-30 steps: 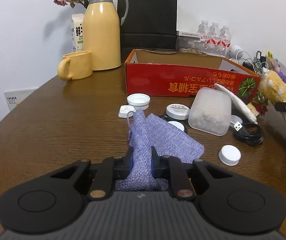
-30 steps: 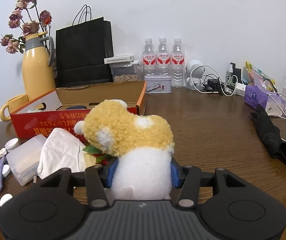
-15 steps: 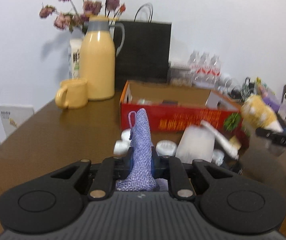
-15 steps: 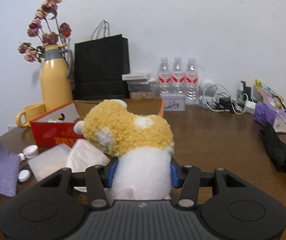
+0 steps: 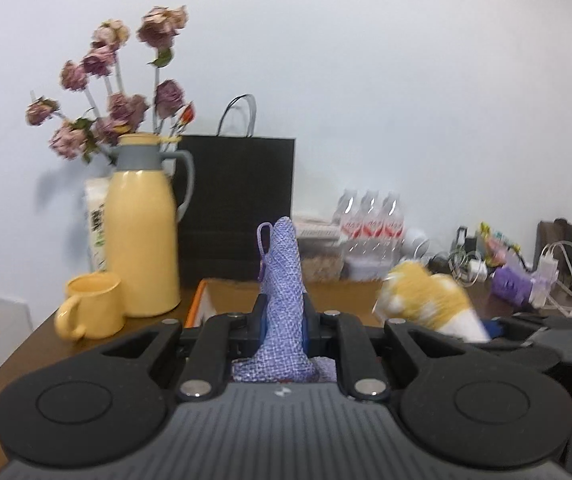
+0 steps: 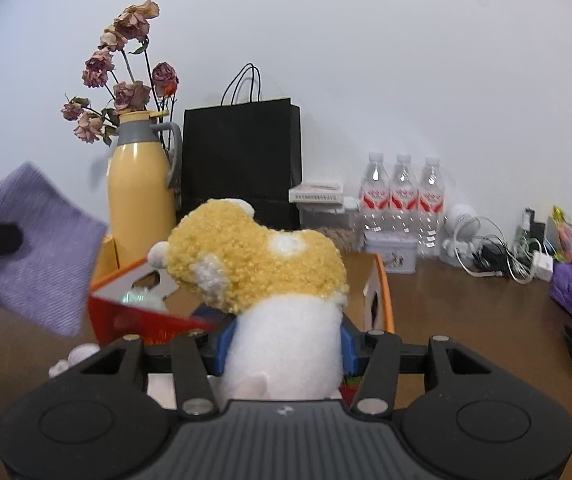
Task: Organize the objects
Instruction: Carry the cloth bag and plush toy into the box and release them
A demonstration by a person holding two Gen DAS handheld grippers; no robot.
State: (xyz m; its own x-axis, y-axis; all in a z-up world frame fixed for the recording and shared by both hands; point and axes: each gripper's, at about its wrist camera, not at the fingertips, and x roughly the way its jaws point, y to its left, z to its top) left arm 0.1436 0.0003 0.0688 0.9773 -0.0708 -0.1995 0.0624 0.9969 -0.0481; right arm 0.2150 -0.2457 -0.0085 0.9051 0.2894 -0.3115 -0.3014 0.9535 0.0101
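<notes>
- Left gripper (image 5: 283,326): jaws clamped tight on purple woven pouch (image 5: 284,300), which stands up between them.
- Right gripper (image 6: 282,344): jaws part-open, pressed on plush toy's (image 6: 262,280) white body.
- Red cardboard box (image 6: 134,312) just beyond both jaws, on worktop (image 6: 465,320).

A yellow thermos jug (image 6: 140,196) with a grey collar stands at the back of the brown counter (image 6: 465,312), dried pink roses (image 6: 126,76) rising behind it and a yellow mug (image 5: 92,306) just beside it. A black paper bag (image 6: 242,160) stands upright against the white wall, next to the jug. Three water bottles (image 6: 403,196) stand in a row further right, near a tangle of white cables (image 6: 493,256).
</notes>
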